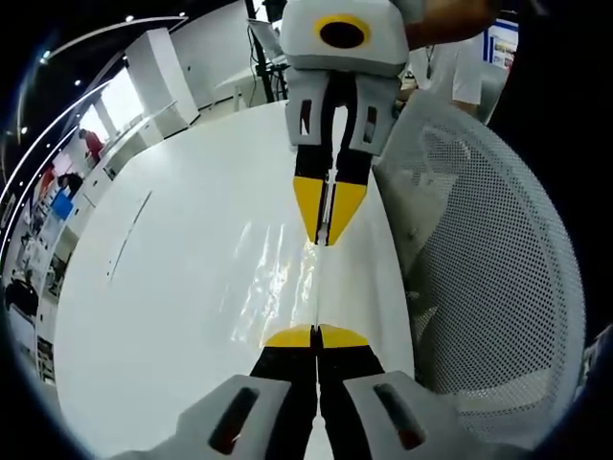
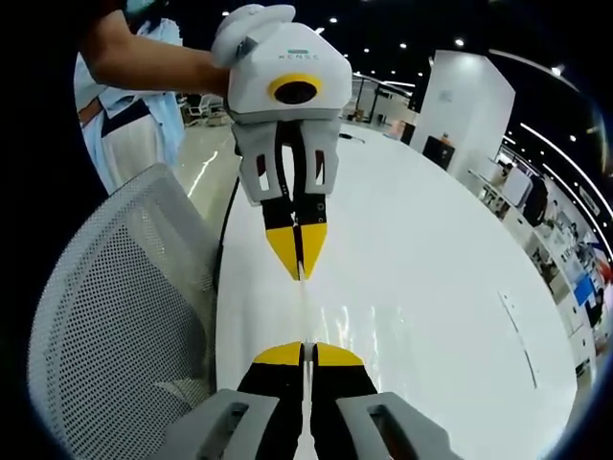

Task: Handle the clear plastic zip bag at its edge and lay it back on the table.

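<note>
At the bottom centre of the left gripper view, the left gripper [image 1: 316, 337] has its yellow-tipped jaws pressed together on one end of the clear plastic zip bag [image 1: 287, 278], whose edge runs as a thin line up the middle of the frame to the right gripper [image 1: 328, 235], which comes down from the top with its own yellow tips clenched on the opposite end. The bag's film shows as faint glossy wrinkles left of that line, over the white table [image 1: 163, 287], stretched between the two grippers; whether it touches the tabletop cannot be told. A white mesh chair [image 1: 498, 249] fills the right side of that frame. In the right gripper view the arrangement is mirrored: the right gripper [image 2: 306, 355] at the bottom centre is clamped on the bag's edge [image 2: 305, 311], and the left gripper [image 2: 299, 268] reaches down from the upper centre, its tips closed on the far end, with a person's hand [image 2: 244, 24] on its white body. The table [image 2: 431, 287] spreads to the right, the mesh chair [image 2: 124, 316] to the lower left.
</note>
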Available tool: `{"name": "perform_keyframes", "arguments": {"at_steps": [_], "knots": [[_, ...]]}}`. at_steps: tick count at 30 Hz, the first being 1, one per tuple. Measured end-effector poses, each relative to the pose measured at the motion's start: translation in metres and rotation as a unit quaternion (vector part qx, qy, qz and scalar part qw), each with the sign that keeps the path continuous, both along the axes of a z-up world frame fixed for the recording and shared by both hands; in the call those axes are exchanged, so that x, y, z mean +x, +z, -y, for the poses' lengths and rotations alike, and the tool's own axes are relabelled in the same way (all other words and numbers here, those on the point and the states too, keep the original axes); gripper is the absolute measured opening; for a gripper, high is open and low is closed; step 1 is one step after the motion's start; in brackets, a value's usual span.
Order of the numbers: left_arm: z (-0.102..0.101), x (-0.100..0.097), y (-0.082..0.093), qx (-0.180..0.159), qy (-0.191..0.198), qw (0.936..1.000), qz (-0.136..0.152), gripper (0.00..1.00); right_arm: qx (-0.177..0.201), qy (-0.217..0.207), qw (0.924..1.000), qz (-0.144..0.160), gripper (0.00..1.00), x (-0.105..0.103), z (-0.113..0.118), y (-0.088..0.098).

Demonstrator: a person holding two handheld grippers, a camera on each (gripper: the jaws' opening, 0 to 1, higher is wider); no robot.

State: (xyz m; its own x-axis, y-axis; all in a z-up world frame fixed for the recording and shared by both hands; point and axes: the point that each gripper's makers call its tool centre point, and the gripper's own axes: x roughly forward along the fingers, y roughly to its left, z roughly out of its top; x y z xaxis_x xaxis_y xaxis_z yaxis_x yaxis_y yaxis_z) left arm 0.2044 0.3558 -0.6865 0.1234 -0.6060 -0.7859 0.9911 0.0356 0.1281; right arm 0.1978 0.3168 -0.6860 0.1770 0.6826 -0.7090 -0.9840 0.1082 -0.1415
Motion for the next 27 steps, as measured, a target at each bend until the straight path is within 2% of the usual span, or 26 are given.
{"name": "perform_keyframes", "arguments": {"at_steps": [27], "knots": [[-0.0046,0.0013,-0.0003,0.003,0.006,1.0000,-0.001,0.00,0.001,-0.005,1.0000,0.000,0.00,0.0020,0.0064,0.0001]]}}
